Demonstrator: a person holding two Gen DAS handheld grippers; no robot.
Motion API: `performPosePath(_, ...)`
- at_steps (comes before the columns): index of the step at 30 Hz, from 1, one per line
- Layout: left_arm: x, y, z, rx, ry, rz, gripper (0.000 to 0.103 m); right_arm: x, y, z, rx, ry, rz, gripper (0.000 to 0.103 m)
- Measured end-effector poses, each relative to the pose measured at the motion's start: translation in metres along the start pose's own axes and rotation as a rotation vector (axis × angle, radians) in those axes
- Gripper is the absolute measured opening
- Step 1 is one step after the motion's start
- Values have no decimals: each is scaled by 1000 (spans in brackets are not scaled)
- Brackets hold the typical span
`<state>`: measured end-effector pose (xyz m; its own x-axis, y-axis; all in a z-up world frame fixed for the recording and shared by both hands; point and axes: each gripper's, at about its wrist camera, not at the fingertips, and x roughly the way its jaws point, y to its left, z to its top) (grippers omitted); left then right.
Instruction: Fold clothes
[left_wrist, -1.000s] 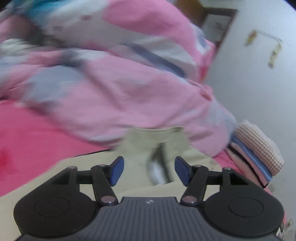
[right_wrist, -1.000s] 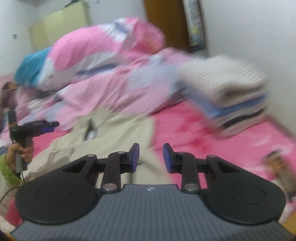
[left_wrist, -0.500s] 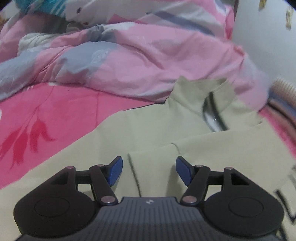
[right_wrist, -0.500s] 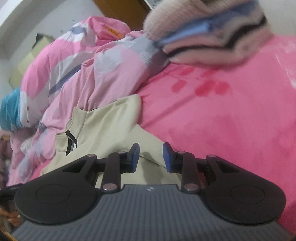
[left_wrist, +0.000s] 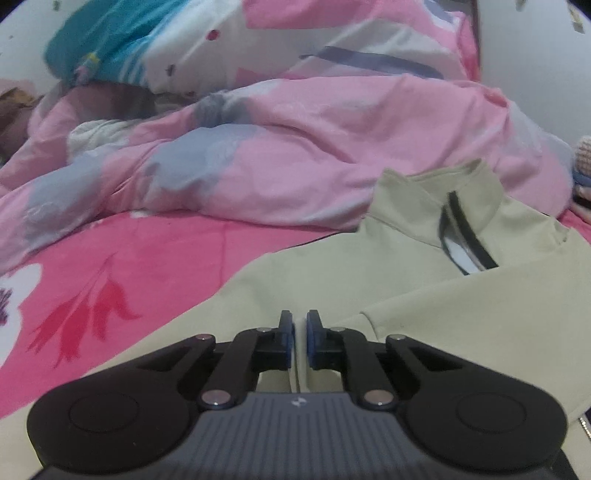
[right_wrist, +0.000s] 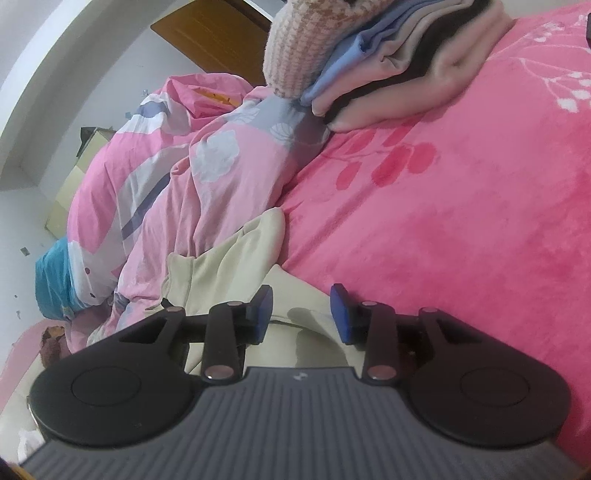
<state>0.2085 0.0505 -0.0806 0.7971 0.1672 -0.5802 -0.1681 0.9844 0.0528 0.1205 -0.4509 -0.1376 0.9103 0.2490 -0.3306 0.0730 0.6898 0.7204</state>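
2 grippers are sitting low over the bed, and I am watching both wrist views at once. My left gripper (left_wrist: 300, 334) is pinching its blue pads almost together on a fold of the beige top (left_wrist: 369, 273); a thin sliver of cloth is showing between the pads, so I am reading it as clamped on the fabric. That top is lying spread on the pink sheet (left_wrist: 122, 258), its collar (left_wrist: 436, 192) pointing away from me toward the heaped pink quilt (left_wrist: 295, 155), with the dark zip (left_wrist: 465, 236) partly open and 1 sleeve (left_wrist: 480, 295) lying folded across the chest. My right gripper (right_wrist: 301, 312) is holding its jaws wide apart, with nothing between the pads; it is hovering at the top's right edge, where beige cloth is showing under and between the fingers. From that side the top (right_wrist: 236, 266) is bunching against the quilt (right_wrist: 166, 177), with the sheet (right_wrist: 461, 221) stretching off to the right. 1 stack (right_wrist: 369, 55) of folded clothes is resting on the sheet beyond, well apart from the top, touching the quilt's end.
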Motion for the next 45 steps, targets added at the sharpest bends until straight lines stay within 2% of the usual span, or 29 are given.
performPosePath(1, 1, 0, -2, -10, 2, 9, 8, 0, 1, 0, -3, 0, -5, 34)
performPosePath(4, 3, 0, -7, -29, 4, 32, 8, 0, 21, 5, -84, 2, -94, 35)
performPosePath(7, 3, -2, -8, -18, 0, 39, 8, 13, 62, 12, -250, 29, -100, 35)
performPosePath(13, 6, 1, -9, -18, 20, 38, 9, 85, 128, -13, -719, 97, -134, 32)
performPosePath(15, 7, 2, -9, -11, 29, 43, 9, 116, 112, -22, -754, 182, -228, 29)
performPosePath(18, 7, 1, -8, 26, 42, 46, 12, 117, 96, -11, -644, 181, -198, 25)
performPosePath(22, -10, 9, -1, 42, 40, 64, 15, 118, 93, -14, -648, 180, -197, 25)
performPosePath(25, -37, 7, 10, 66, -32, 108, 14, 118, 91, -15, -641, 178, -189, 25)
performPosePath(28, -53, -22, 24, 127, -65, 31, 14, 117, 86, -10, -597, 179, -159, 25)
performPosePath(31, -57, -72, 29, 196, -55, -129, 19, 115, 80, -6, -544, 179, -127, 24)
performPosePath(33, -48, -99, 23, 208, 5, -216, 19, 115, 79, -5, -531, 178, -118, 24)
performPosePath(35, -33, -116, 9, 210, 99, -265, 18, 114, 78, -5, -528, 176, -115, 24)
performPosePath(36, -25, -120, -1, 210, 145, -265, 17, 114, 78, -5, -526, 175, -112, 24)
performPosePath(40, -24, -86, -17, 150, 136, -208, 15, 113, 74, -4, -498, 173, -94, 24)
performPosePath(42, -26, -53, -19, 76, 157, -163, 6, 113, 73, -4, -494, 173, -92, 24)
performPosePath(43, -27, -38, -19, 39, 169, -166, 3, 113, 73, -4, -492, 173, -91, 24)
performPosePath(45, -33, -19, -14, -12, 181, -182, 3, 112, 73, -3, -488, 172, -89, 24)
